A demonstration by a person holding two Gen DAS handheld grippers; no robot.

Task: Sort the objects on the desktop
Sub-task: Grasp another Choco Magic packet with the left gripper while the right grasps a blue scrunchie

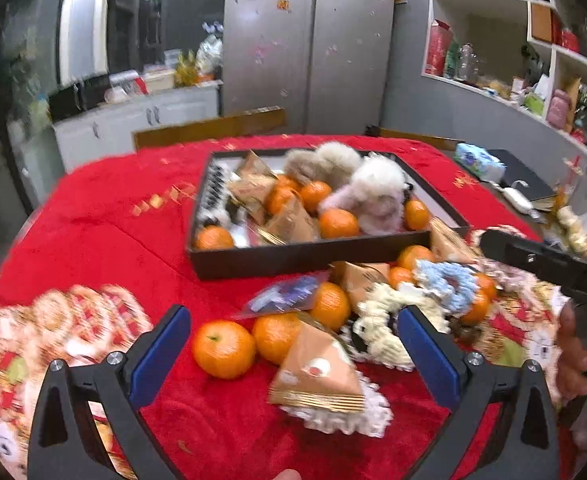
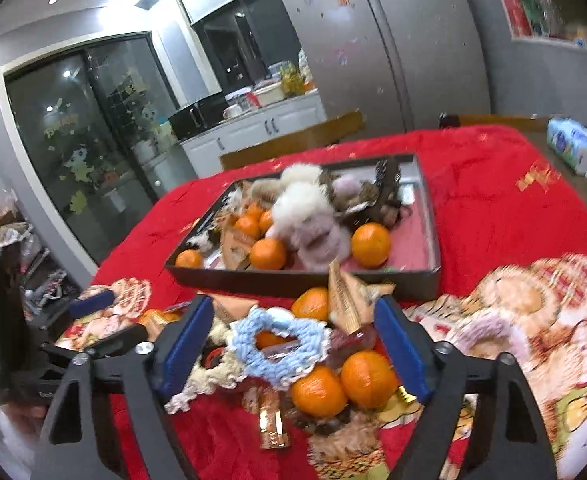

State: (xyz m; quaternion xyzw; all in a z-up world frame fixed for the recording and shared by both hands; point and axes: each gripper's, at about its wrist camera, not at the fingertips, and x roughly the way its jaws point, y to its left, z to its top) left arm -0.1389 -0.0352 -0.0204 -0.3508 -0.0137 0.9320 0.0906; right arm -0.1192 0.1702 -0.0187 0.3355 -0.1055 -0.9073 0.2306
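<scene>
A dark tray [image 1: 313, 257] on the red tablecloth holds oranges, fluffy scrunchies and brown triangular packets; it also shows in the right wrist view [image 2: 301, 280]. In front of it lies a loose pile: oranges [image 1: 223, 349], a triangular packet [image 1: 317, 372], a cream scrunchie [image 1: 381, 332] and a blue scrunchie [image 1: 443, 280]. My left gripper [image 1: 293, 350] is open above the pile, empty. My right gripper [image 2: 289, 346] is open over the blue scrunchie [image 2: 279, 344] and two oranges [image 2: 367, 374], holding nothing.
A pack of tissues [image 1: 478, 161] and a dark book lie at the table's far right. A wooden chair back [image 1: 209, 127] stands behind the table. The right gripper's body [image 1: 549, 266] reaches in from the right in the left wrist view.
</scene>
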